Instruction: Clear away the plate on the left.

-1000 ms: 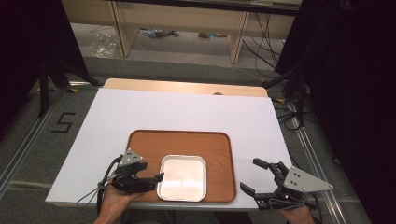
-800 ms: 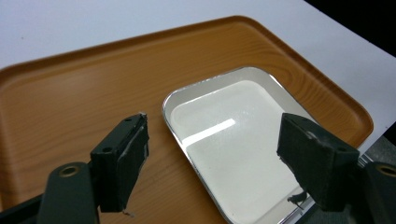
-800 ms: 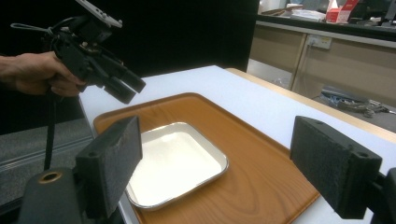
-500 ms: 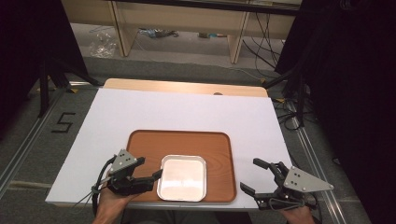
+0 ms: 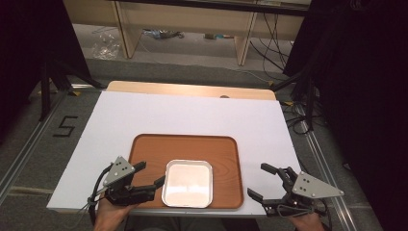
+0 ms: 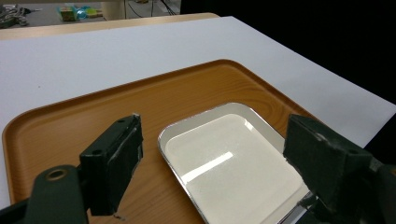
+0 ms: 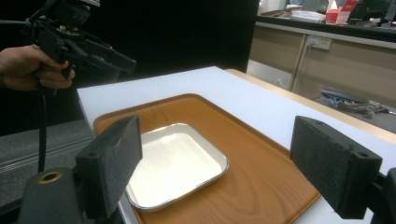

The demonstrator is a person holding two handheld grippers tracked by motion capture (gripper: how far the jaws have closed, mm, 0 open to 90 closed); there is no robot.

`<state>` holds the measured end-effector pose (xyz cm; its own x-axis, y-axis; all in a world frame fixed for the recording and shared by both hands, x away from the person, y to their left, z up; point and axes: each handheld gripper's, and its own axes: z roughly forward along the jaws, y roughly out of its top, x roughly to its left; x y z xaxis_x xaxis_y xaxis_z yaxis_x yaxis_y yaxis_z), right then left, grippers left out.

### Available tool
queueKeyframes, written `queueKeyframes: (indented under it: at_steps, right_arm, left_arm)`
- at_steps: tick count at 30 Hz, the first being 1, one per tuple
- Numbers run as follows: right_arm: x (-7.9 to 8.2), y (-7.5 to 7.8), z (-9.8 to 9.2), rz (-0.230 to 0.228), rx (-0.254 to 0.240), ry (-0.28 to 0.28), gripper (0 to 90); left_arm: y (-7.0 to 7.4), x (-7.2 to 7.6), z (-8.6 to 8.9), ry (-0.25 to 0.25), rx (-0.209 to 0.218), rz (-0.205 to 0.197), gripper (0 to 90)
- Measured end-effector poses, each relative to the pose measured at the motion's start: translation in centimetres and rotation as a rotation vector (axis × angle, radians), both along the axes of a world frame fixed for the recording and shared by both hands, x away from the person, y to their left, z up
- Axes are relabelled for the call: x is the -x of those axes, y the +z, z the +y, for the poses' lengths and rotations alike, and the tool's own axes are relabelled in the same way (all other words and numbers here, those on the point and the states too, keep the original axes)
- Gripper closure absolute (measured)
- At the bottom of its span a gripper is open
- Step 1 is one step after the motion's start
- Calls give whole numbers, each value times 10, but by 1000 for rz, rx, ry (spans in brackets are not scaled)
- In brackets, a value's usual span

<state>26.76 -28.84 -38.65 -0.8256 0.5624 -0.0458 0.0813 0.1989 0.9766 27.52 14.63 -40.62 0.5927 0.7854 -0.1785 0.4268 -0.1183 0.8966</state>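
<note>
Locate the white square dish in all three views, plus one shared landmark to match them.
High view: white square dish sits low centre, at the near edge of the wooden tray.
Left gripper view: lower centre-right, between that gripper's own open jaws.
Right gripper view: lower centre-left, just right of the near jaw.
Shared landmark: the wooden tray under the dish, on the white table sheet.

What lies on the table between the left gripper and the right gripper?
In the high view, a wooden tray lies between the left gripper and the right gripper, with a square white dish on its near part.
</note>
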Motion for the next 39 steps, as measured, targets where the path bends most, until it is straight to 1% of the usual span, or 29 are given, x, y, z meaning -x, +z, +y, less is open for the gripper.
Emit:
queueKeyframes:
  at_steps: [1, 2, 3, 4, 5, 8, 9, 10, 11, 14, 18, 19, 21, 23, 24, 25, 26, 28, 30, 31, 33, 36, 38, 39]
  right_arm:
    - [1, 1, -1, 5, 14, -7, 178]
    - [0, 0, 0, 1, 5, 0, 178]
    - [1, 0, 0, -3, 7, -7, 178]
    - [1, 1, -1, 1, 6, -7, 178]
    - [1, 1, -1, 1, 5, -8, 179]
    - [1, 1, -1, 3, 5, -9, 178]
    - [1, 1, -1, 3, 4, -8, 178]
    - [1, 1, -1, 4, 4, -5, 178]
    - [1, 1, -1, 3, 8, -8, 178]
    - [1, 1, -1, 1, 4, -8, 178]
    - [1, 1, -1, -1, 5, -9, 178]
    - [1, 1, -1, -7, 2, -7, 178]
    - [1, 1, -1, -2, 2, -5, 178]
    - [1, 1, -1, -8, 2, -3, 178]
    - [1, 1, -1, -9, 1, -10, 178]
    - [1, 1, -1, -9, 1, -10, 178]
    - [1, 1, -1, -7, 2, -4, 178]
    - [1, 1, 0, -9, 3, -6, 178]
    - [1, 1, -1, -11, 1, -9, 178]
    - [1, 1, -1, -9, 1, -7, 178]
    - [1, 1, -1, -10, 3, -9, 178]
    - [1, 1, -1, -8, 0, -9, 178]
    - [1, 1, -1, -8, 2, -8, 178]
    - [1, 1, -1, -11, 3, -6, 178]
  left_arm:
    - [0, 1, 0, 1, 1, -6, 194]
    - [1, 3, 0, 11, 7, -4, 194]
    - [1, 3, 1, 2, -2, -16, 193]
    - [1, 3, 1, 9, 4, -12, 191]
    - [2, 4, 1, 9, 5, -15, 190]
    - [4, 5, 4, 4, 26, -20, 186]
    - [4, 6, 4, 7, 39, -23, 186]
    - [5, 7, 5, 13, 42, -20, 186]
    - [5, 7, 5, 9, 44, -27, 186]
    - [6, 10, 6, 14, 48, -32, 185]
    - [6, 12, 7, 10, 37, -43, 185]
    - [6, 13, 6, 8, 40, -41, 185]
    - [5, 15, 5, 22, 44, -37, 178]
    - [5, 16, 5, 18, 47, -36, 175]
    - [6, 16, 6, 11, 56, -39, 174]
    - [6, 17, 7, 8, 75, -30, 172]
    - [6, 18, 6, 5, 89, -31, 170]
    - [7, 21, 6, 10, 75, -40, 169]
    - [7, 23, 5, 10, 73, -42, 169]
    - [7, 24, 4, 8, 80, -43, 169]
    - [7, 27, 3, 10, 67, -48, 169]
    - [7, 30, 0, 4, 30, -65, 169]
    - [6, 33, -3, 2, -13, -68, 163]
    - [5, 34, -5, -1, -24, -69, 163]
